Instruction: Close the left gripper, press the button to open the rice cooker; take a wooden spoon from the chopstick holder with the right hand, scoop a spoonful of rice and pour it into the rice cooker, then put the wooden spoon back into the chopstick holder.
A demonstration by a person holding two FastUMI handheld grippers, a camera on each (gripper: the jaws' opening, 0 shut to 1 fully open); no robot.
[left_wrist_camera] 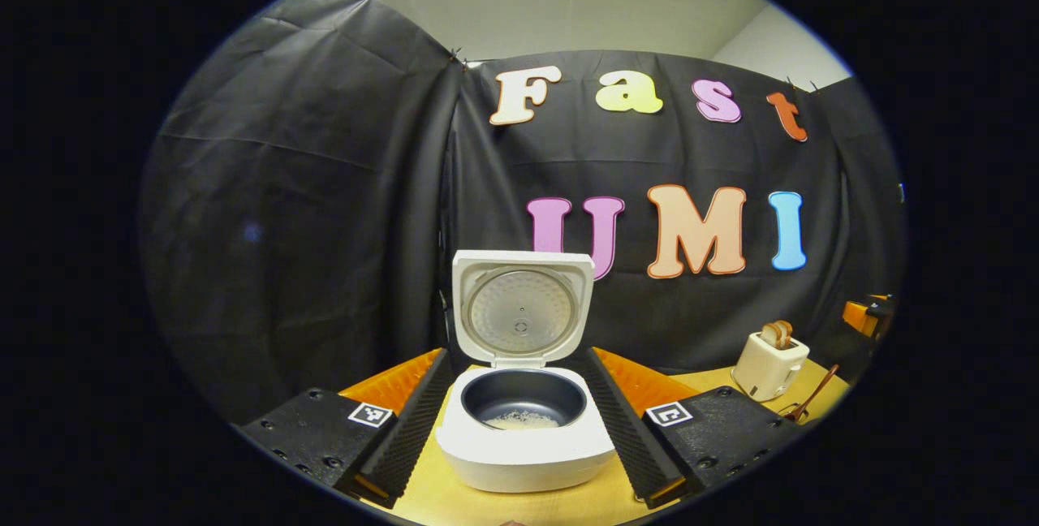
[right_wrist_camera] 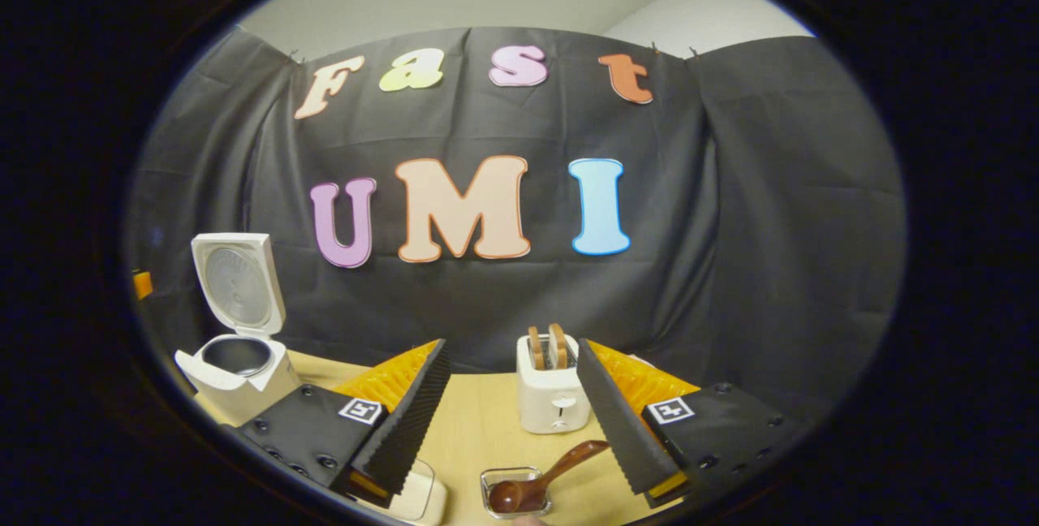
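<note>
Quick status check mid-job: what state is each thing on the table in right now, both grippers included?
Rice cooker: lid up, open.
Inner pot: a little rice at the bottom.
Wooden spoon: lying with its bowl in a small clear dish, not held.
Toaster: two slices standing up in the slots.
Left gripper: open, holding nothing.
Right gripper: open, holding nothing.

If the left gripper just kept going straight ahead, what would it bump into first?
Probably the white rice cooker with its lid up. It sits right between the open left gripper fingers, dead ahead, though how far off is hard to judge.
</note>
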